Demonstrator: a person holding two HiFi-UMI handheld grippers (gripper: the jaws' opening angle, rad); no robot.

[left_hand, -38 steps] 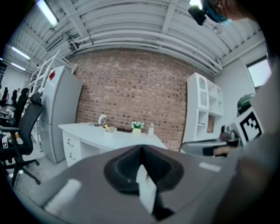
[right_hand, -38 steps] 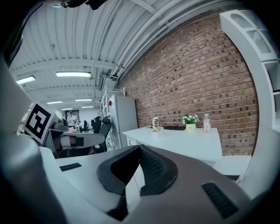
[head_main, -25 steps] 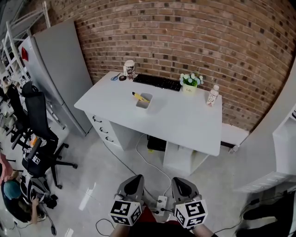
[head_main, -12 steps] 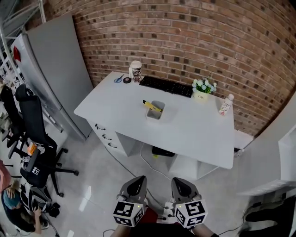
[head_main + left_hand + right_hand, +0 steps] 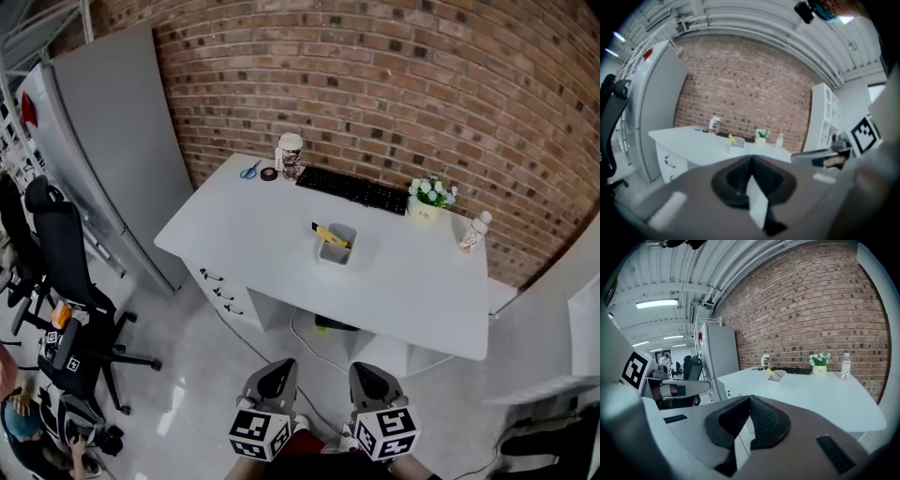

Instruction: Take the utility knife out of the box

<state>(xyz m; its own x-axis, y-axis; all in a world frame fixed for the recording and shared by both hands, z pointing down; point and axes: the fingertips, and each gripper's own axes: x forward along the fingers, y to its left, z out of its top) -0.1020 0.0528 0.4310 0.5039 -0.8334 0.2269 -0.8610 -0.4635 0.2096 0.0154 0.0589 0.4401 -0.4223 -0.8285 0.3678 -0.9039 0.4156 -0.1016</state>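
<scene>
Grippers sit nearest, at the bottom edge of the head view: the left gripper [image 5: 270,373] and the right gripper [image 5: 367,375] hang side by side over the pale floor [image 5: 187,375]. Each gripper has its jaws pressed together with nothing between them. To the left, black office chairs [image 5: 66,272] stand on the floor. Well apart from both grippers, past a stretch of floor, stands the white worktop [image 5: 272,239] with drawers [image 5: 220,291] under its left end. Near the middle of the worktop sits a small grey box [image 5: 337,253]. The yellow utility knife [image 5: 330,233] lies in it, tilted, one end poking out over the rim. Farther back, along the worktop's rear edge, are blue scissors [image 5: 249,170], a cup [image 5: 291,155], a black keyboard [image 5: 352,188], a small flower pot [image 5: 431,195] and a bottle [image 5: 475,231]. Behind everything rises the brick wall [image 5: 375,84], with a grey cabinet [image 5: 112,141] at its left.
</scene>
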